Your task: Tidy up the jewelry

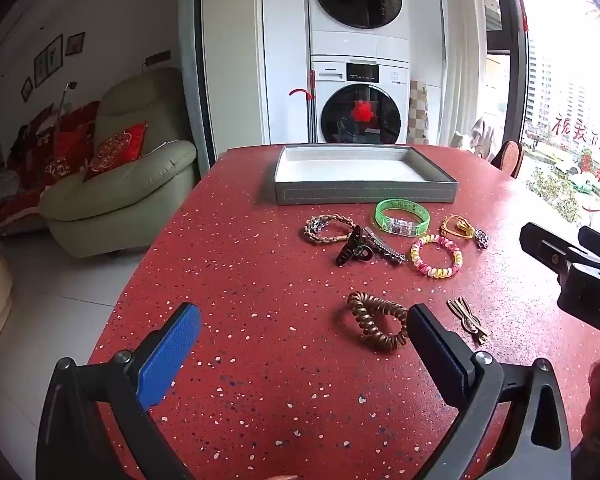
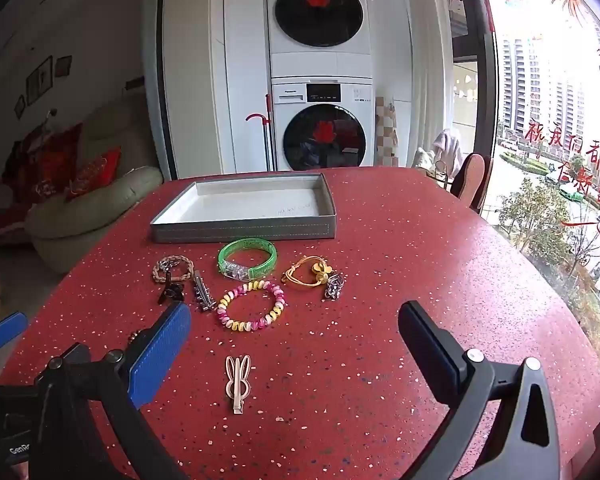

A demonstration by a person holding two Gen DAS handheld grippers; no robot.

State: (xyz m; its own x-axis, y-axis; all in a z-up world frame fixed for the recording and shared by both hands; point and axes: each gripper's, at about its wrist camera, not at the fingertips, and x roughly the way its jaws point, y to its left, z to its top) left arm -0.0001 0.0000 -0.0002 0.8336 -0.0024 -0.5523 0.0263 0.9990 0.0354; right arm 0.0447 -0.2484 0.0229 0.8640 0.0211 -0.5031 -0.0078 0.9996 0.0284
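Both grippers [image 1: 304,336] [image 2: 294,334] are hovering wide open, holding nothing, jewelry sitting loose by the tray [image 1: 364,194], probably waiting for sorting.

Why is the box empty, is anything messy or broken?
Nothing looks broken. The grey tray is empty because the jewelry, like the green bangle and bunny clip, lies loose on the red table.

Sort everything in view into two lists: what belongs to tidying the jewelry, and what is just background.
For the job:
- shallow grey tray
- translucent green bangle
- pink-and-yellow spiral hair tie
- brown spiral hair tie
- braided beige bracelet
- gold flower cord
- beige rabbit-shaped hair clip
- dark claw clip

Just lying about:
- stacked white washer and dryer
- pale green armchair
- red speckled table
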